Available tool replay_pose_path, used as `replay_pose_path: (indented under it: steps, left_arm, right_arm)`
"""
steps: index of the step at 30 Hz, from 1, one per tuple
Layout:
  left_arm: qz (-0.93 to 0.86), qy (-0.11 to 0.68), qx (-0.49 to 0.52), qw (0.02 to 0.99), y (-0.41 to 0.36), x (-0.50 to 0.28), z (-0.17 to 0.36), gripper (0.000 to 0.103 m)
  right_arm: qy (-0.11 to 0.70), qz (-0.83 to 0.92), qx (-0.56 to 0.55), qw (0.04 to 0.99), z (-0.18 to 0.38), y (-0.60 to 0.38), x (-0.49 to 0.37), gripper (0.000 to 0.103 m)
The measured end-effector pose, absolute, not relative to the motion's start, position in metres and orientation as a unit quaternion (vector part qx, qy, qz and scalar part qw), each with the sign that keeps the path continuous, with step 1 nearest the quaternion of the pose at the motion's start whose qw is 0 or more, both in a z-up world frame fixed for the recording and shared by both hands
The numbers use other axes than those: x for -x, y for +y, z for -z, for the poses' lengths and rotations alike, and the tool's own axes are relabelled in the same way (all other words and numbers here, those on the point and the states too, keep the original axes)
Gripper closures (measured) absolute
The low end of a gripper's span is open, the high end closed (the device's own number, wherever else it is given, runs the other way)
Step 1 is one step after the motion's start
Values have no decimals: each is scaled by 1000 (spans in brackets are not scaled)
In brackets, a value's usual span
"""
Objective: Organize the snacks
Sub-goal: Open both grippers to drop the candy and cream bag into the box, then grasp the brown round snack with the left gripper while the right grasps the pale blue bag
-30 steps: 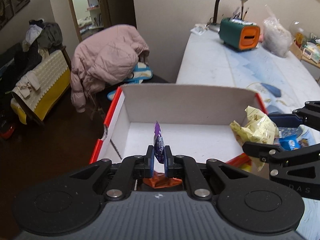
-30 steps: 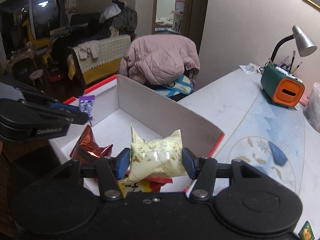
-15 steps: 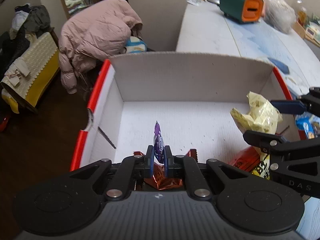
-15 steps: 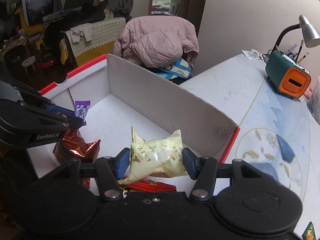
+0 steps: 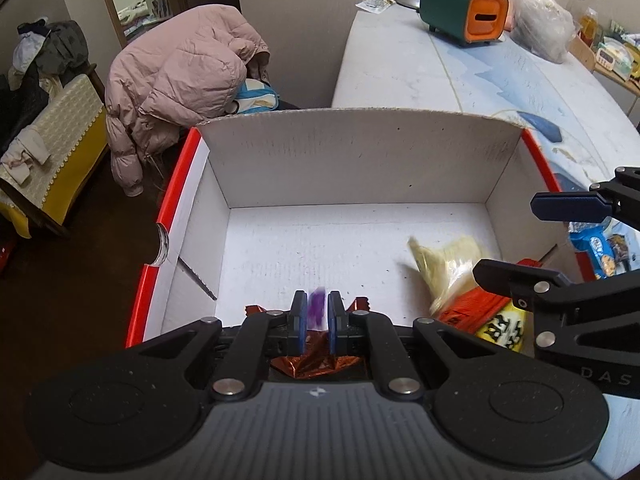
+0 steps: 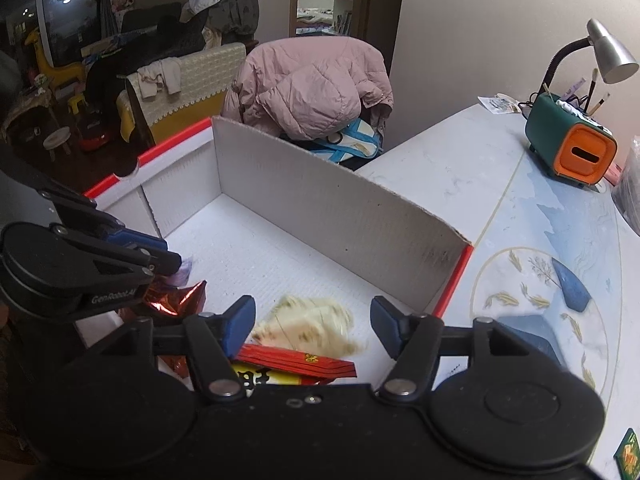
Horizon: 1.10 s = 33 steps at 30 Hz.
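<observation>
two grippers are held over the cardboard box (image 5: 360, 160). the left gripper (image 5: 317, 316) is parted slightly around a blurred purple candy (image 5: 317, 307); the right gripper (image 6: 312, 326) is spread wide above a blurred yellow snack bag (image 6: 308, 326) inside the box.

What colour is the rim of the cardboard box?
Red, clearest along the box's left rim in the left wrist view.
</observation>
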<state>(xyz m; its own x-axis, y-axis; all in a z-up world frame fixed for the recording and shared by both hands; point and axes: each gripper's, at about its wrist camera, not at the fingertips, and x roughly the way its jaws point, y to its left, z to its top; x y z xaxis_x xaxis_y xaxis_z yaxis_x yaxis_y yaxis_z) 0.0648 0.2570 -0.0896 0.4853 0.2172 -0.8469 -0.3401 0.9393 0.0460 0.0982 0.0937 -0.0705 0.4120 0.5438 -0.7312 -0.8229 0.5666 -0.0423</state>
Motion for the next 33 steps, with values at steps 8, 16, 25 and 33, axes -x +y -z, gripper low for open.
replay_pose_path:
  steps: [8, 16, 25, 33]
  left_arm:
    - [-154, 460, 81, 871, 250, -53, 74, 91]
    - [-141, 424, 74, 891, 231, -41, 52, 89]
    - [-115, 390, 93, 909, 204, -32, 33, 39]
    - [-89, 360, 87, 925, 172, -34, 19, 36]
  right_arm:
    - [329, -431, 172, 822, 50, 77, -88, 30]
    - [308, -440, 144, 831, 30, 54, -77, 24]
    - [294, -434, 108, 845, 13, 13, -66, 14]
    - [280, -410, 72, 865, 2, -39, -64, 2]
